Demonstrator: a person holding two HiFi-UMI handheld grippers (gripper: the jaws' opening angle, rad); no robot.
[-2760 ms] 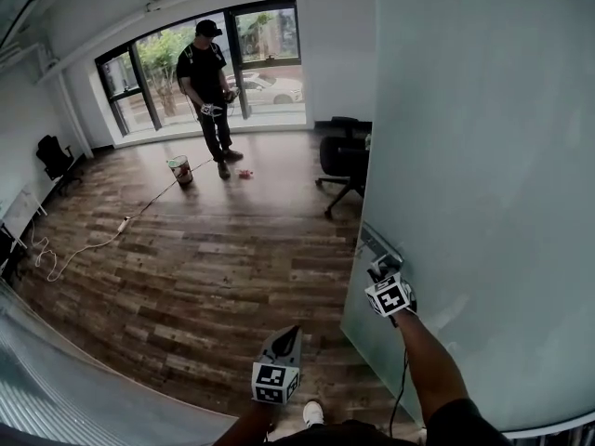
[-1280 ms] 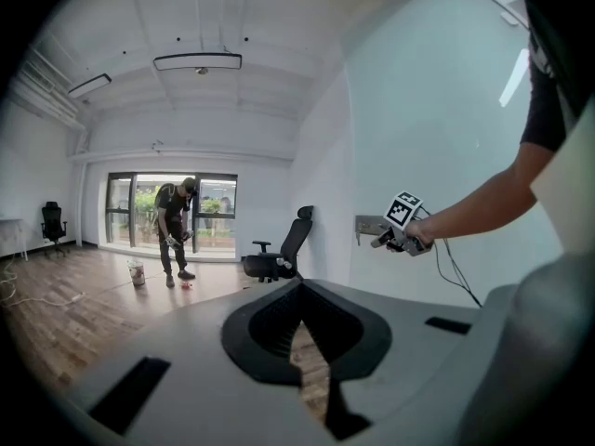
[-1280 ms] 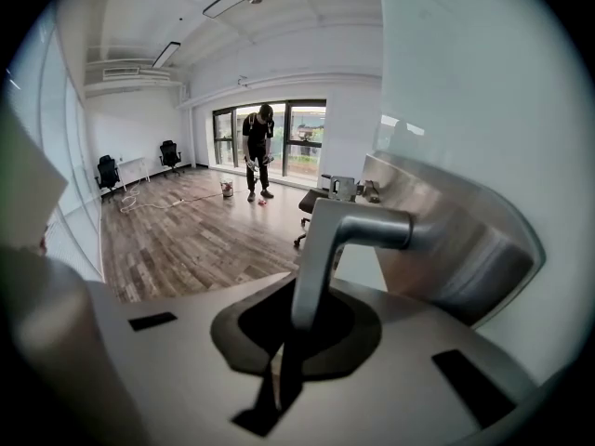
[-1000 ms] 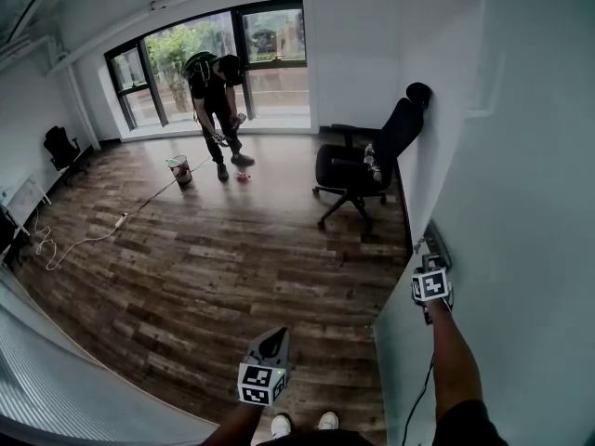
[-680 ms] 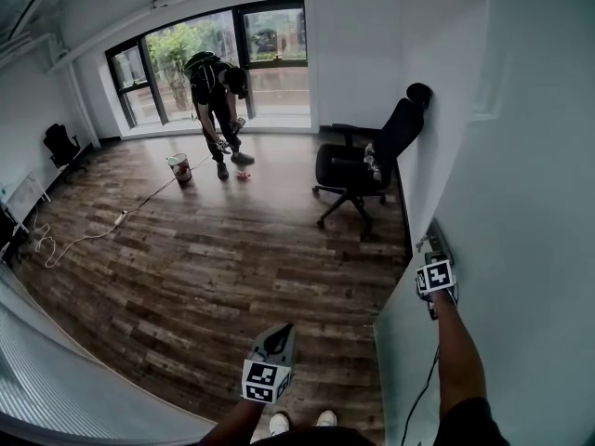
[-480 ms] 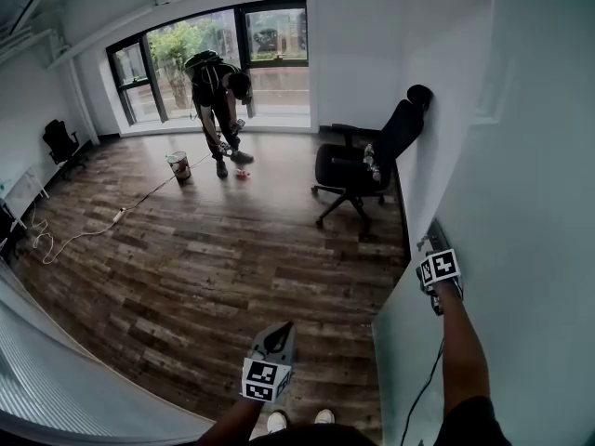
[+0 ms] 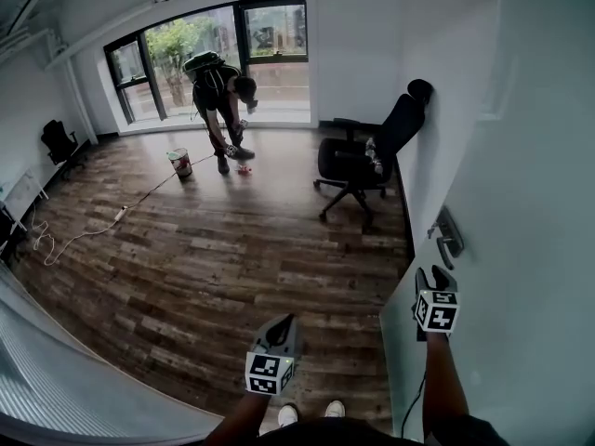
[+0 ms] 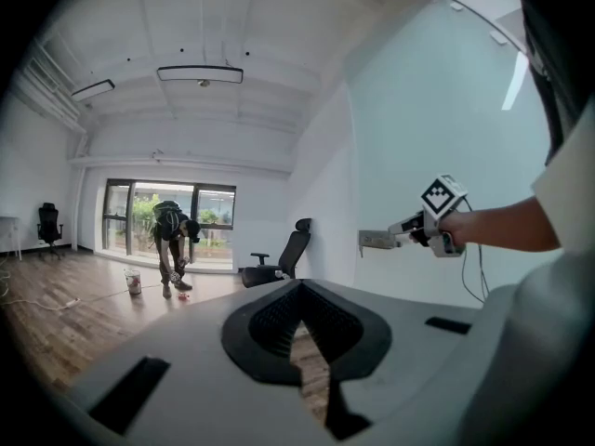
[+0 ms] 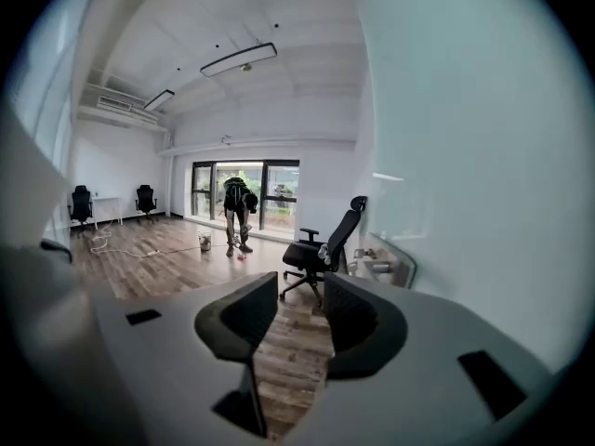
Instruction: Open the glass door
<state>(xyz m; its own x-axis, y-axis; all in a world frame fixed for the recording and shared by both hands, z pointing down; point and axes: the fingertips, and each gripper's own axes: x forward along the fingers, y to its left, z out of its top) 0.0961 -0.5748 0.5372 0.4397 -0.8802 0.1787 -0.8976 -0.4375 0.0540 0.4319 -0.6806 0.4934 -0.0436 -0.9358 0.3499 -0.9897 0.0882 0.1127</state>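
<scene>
The glass door (image 7: 521,184) has swung wide open, baring the whole office chair (image 7: 358,156) behind it. The right tongs (image 7: 434,275), clamped on the door handle (image 7: 448,235) a second ago, have just opened their jaws, let go and drawn back empty. The person by the window (image 7: 221,100) has bent lower.

Wood floor (image 7: 204,258) carries an office chair (image 7: 358,161), a bucket (image 7: 180,163), a cable (image 7: 160,190).
</scene>
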